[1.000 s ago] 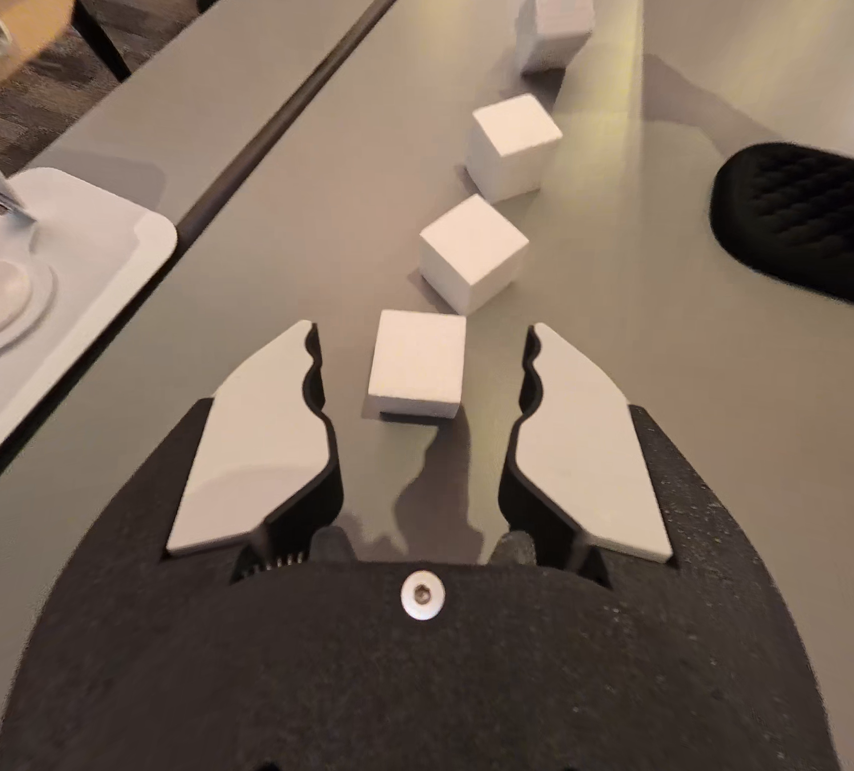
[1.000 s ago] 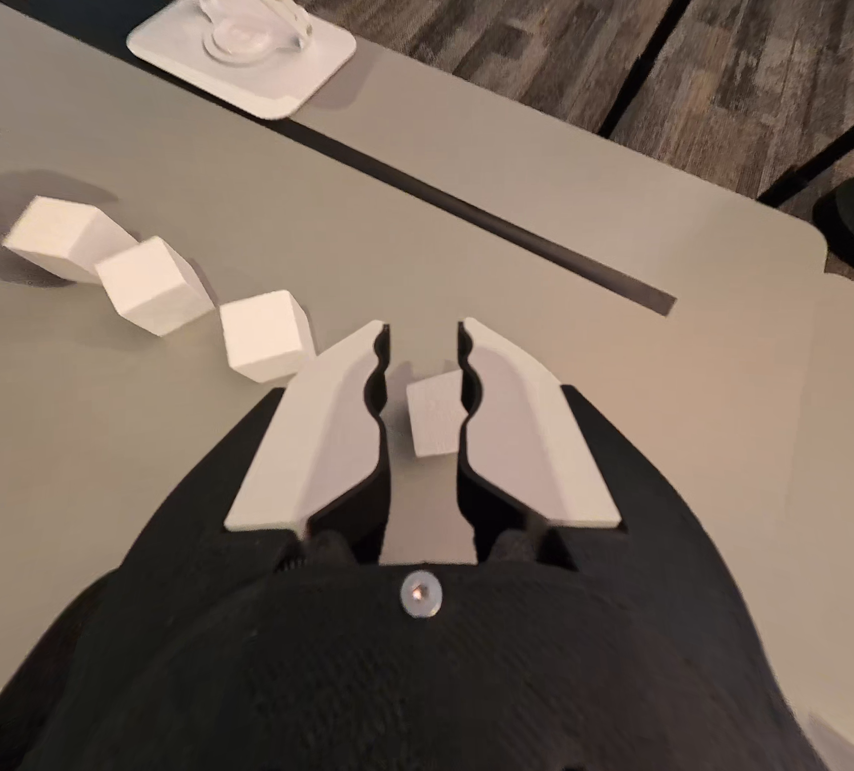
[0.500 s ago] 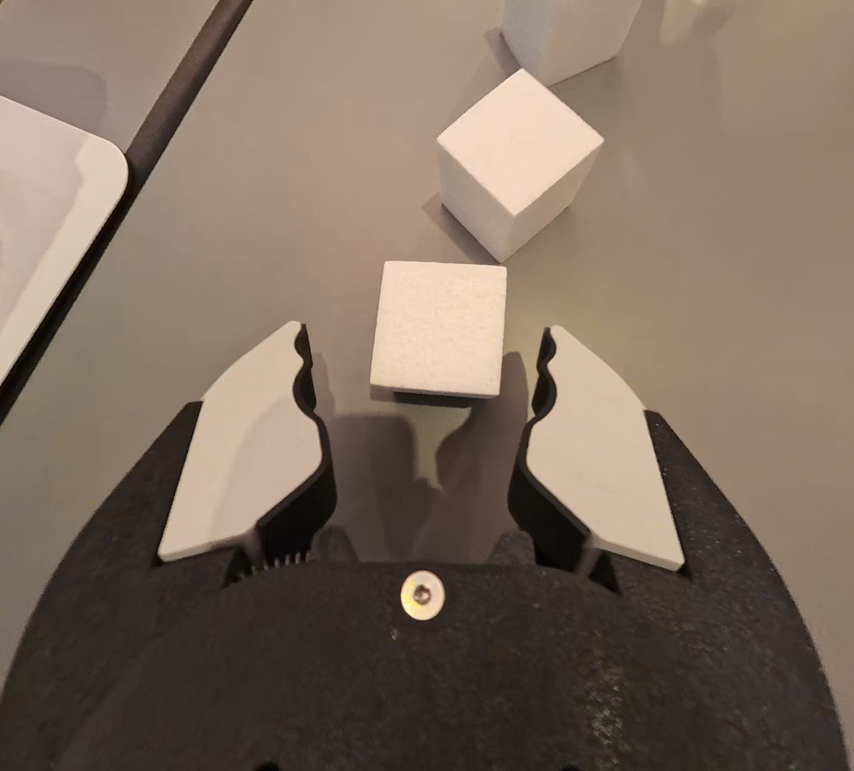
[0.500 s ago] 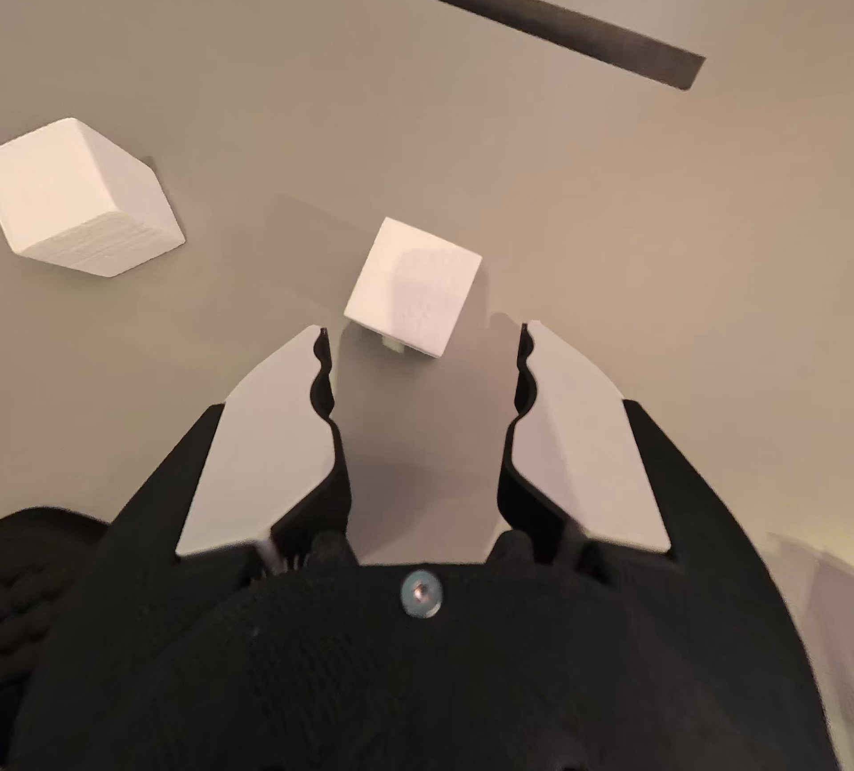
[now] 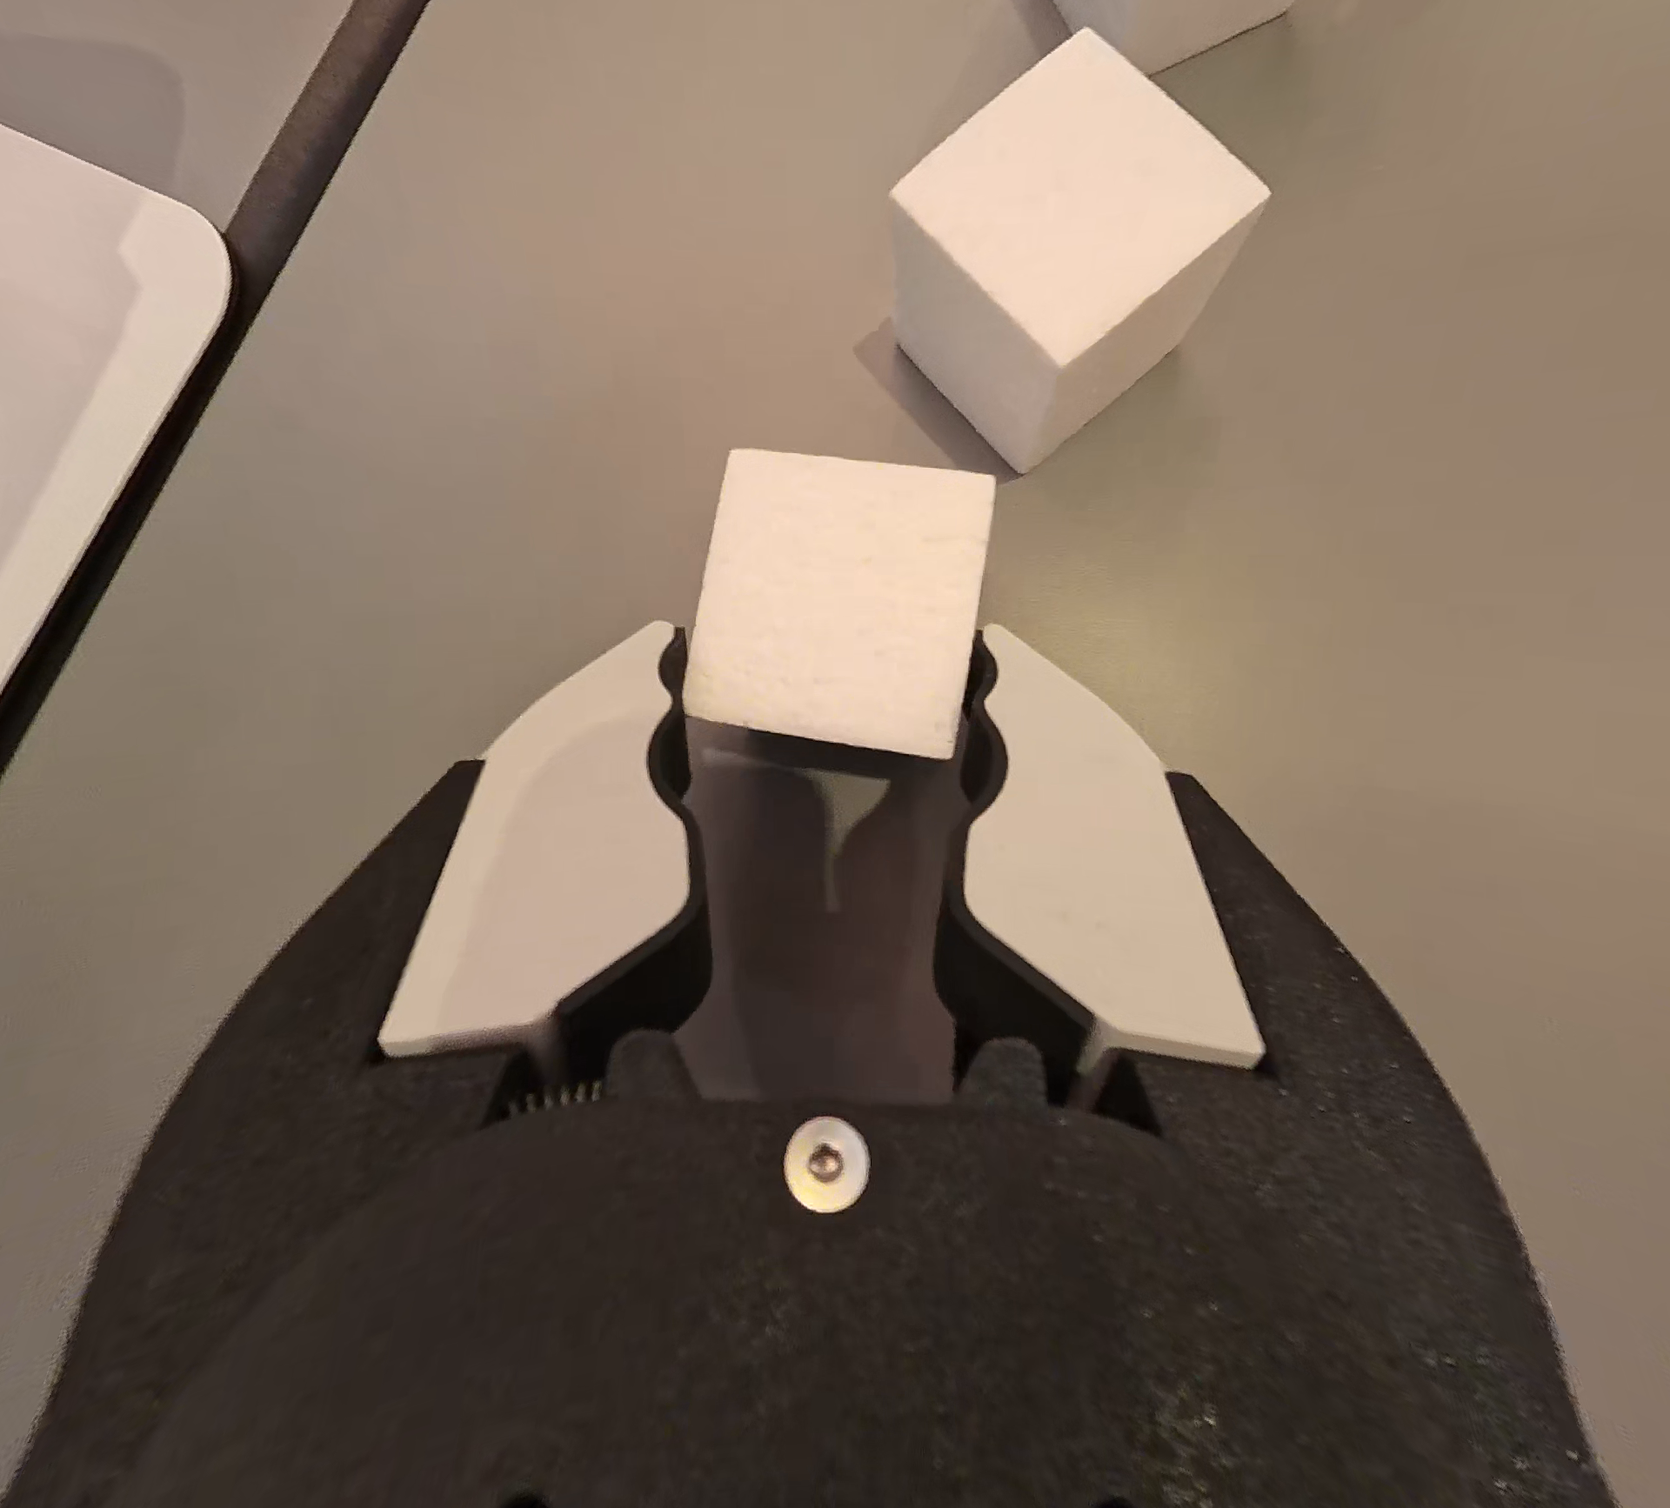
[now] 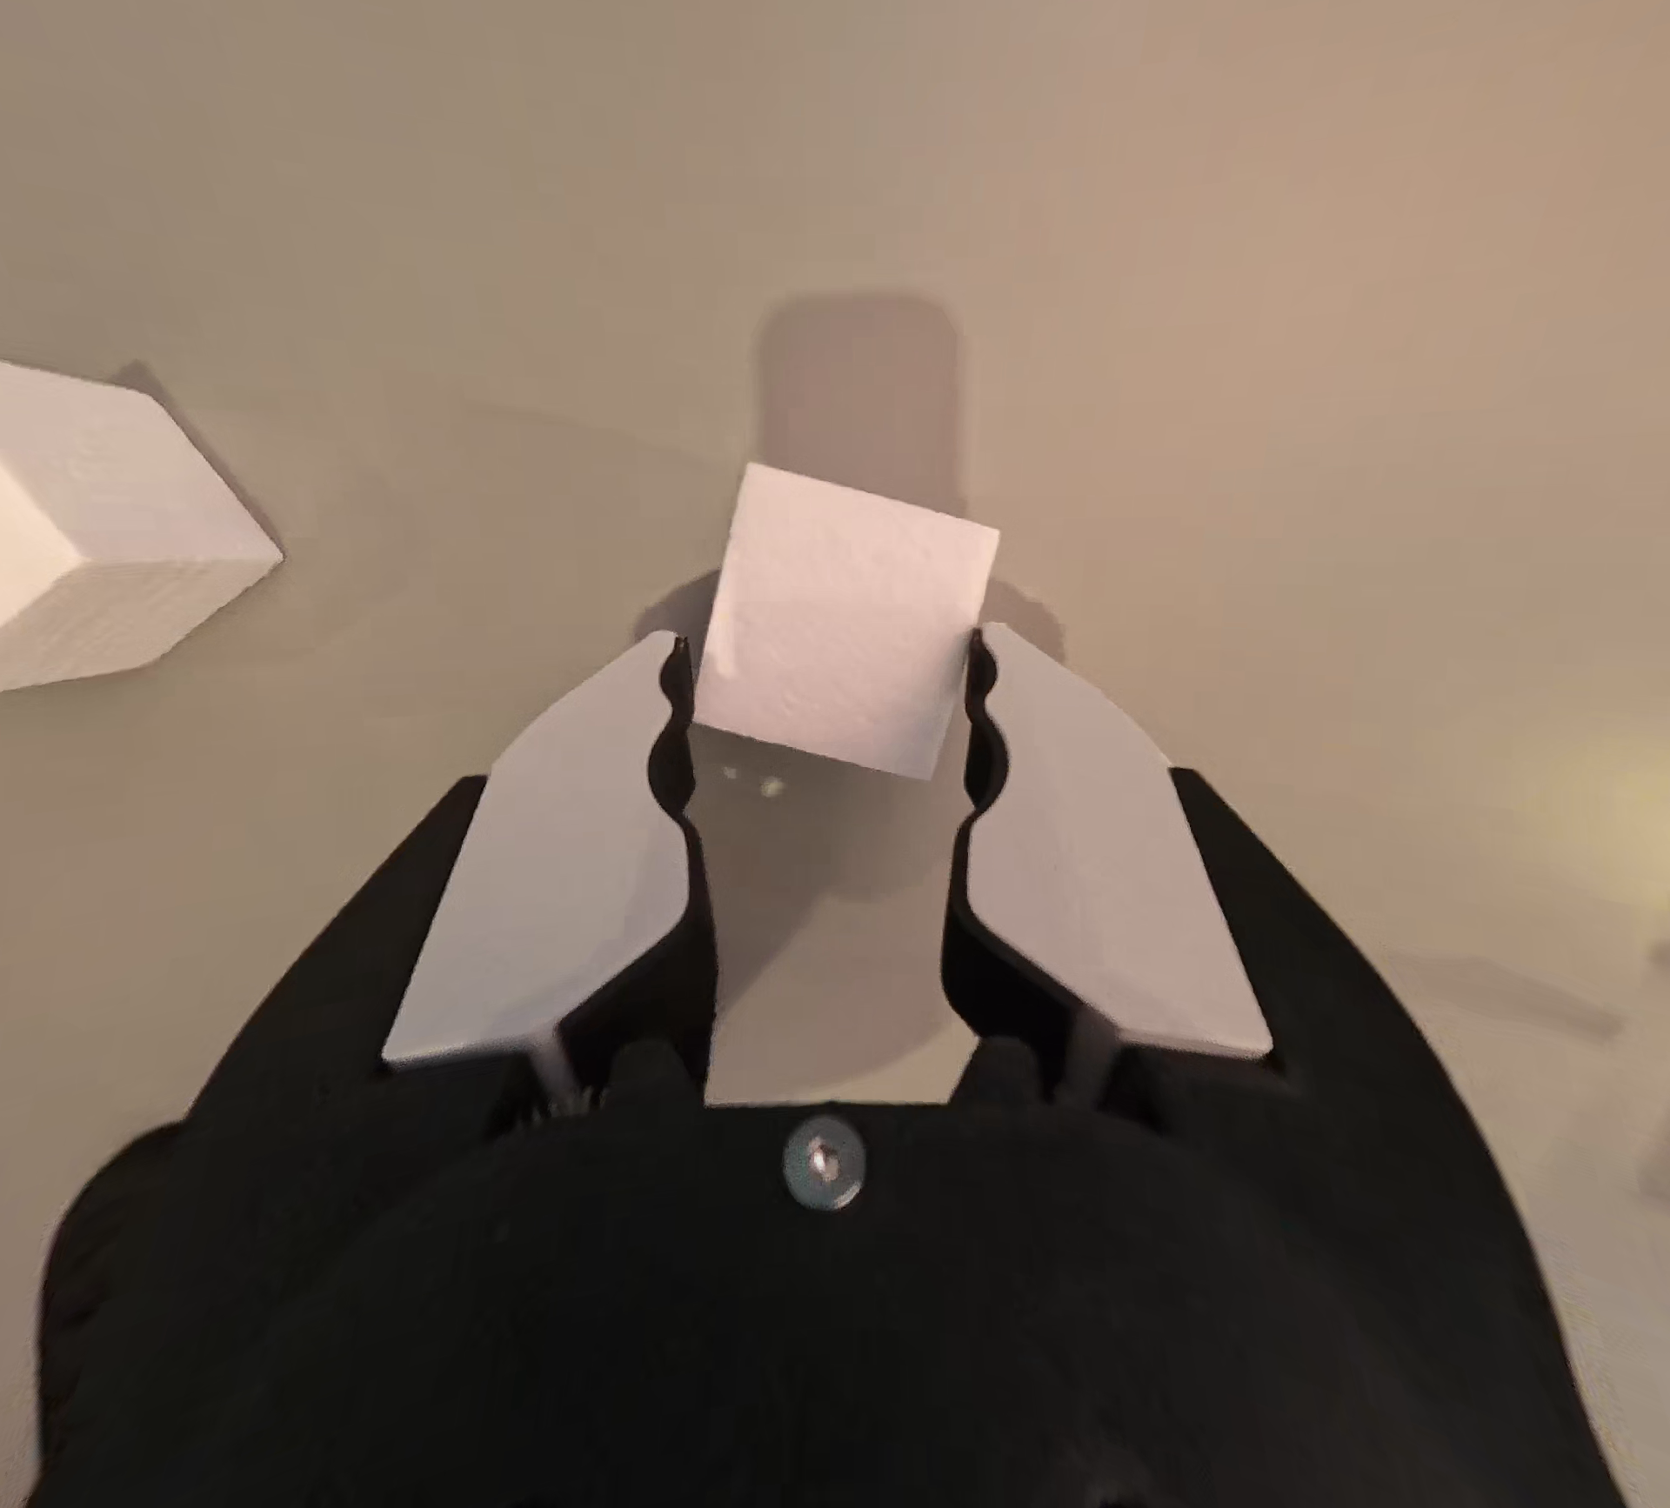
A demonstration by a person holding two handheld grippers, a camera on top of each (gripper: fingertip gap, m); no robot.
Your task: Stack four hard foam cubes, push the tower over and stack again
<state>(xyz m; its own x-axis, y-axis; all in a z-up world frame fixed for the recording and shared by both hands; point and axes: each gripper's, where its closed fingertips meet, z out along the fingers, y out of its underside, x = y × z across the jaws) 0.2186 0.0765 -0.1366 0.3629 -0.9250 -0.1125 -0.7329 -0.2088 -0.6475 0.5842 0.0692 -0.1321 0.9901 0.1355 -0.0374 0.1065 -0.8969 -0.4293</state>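
Both our claws have dropped in and narrowed since half a second back. Left view: left claw (image 5: 827,633) pinches a white cube (image 5: 840,611) on the table (image 5: 542,290), next cube (image 5: 1075,245) ahead-right. Right view: right claw (image 6: 827,638) straddles a skewed cube (image 6: 845,624), tips touching; real clamp unclear.

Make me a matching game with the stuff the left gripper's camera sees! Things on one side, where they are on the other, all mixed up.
Things:
1. nearest cube
2. second cube
3. dark strip
4. white plate

Places:
A. at the picture's left edge
B. between the left gripper fingertips
C. on the table, beyond and to the right of the nearest one
D. slanting across the table, upper left

Pairs: 1-B, 2-C, 3-D, 4-A
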